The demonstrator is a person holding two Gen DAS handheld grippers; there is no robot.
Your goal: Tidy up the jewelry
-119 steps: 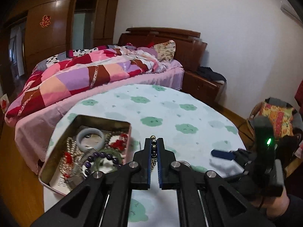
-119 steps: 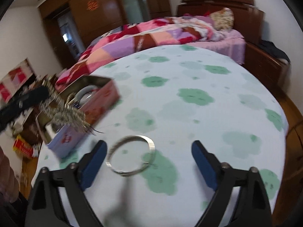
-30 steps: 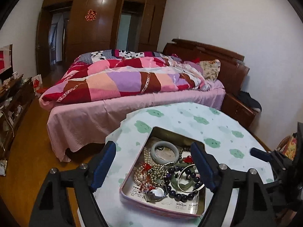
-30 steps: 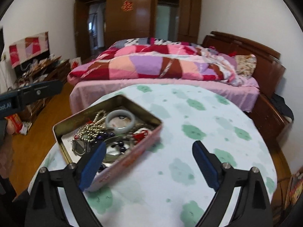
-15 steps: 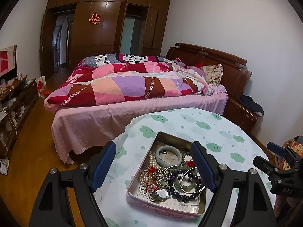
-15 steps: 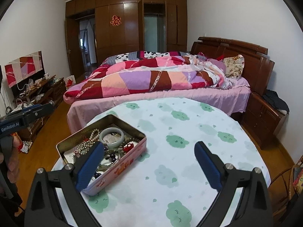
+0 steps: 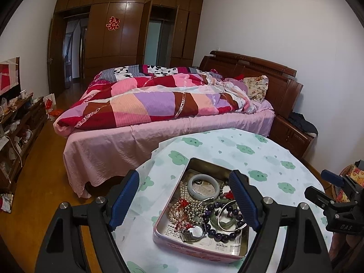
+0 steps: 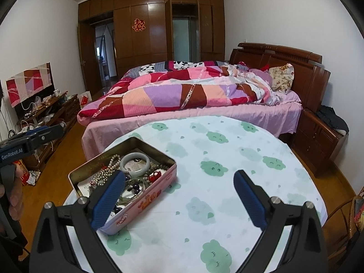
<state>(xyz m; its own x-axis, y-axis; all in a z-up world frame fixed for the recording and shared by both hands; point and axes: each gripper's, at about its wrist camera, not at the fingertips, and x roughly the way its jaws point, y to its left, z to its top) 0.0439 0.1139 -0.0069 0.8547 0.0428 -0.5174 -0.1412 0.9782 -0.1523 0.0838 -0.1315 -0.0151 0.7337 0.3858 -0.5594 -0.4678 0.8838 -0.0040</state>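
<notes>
A pink tin (image 7: 193, 250) (image 8: 147, 202) sits on the round table (image 7: 250, 150) (image 8: 227, 159), covered by a cloth with green clouds. Inside lie a pale jade bangle (image 7: 203, 186) (image 8: 135, 162), a silver bangle (image 7: 229, 218), a dark purple bead bracelet (image 7: 225, 235), a pearl necklace (image 7: 193, 207) and a watch (image 7: 193, 231). My left gripper (image 7: 184, 177) hovers open above the tin, holding nothing. To the tin's right, my right gripper (image 8: 179, 175) is open and empty over the cloth. Its left finger (image 8: 109, 195) hides part of the jewelry.
A bed with a patchwork quilt (image 7: 159, 104) (image 8: 182, 93) stands just behind the table. A wooden nightstand (image 7: 293, 136) is at the right and a cluttered low cabinet (image 7: 16, 125) at the left. A chair (image 8: 355, 209) stands by the table's right edge.
Four seconds ago my left gripper was shut on a bead bracelet and the silver bangle lay on the cloth; both are now in the tin. Both grippers have drawn back and up.
</notes>
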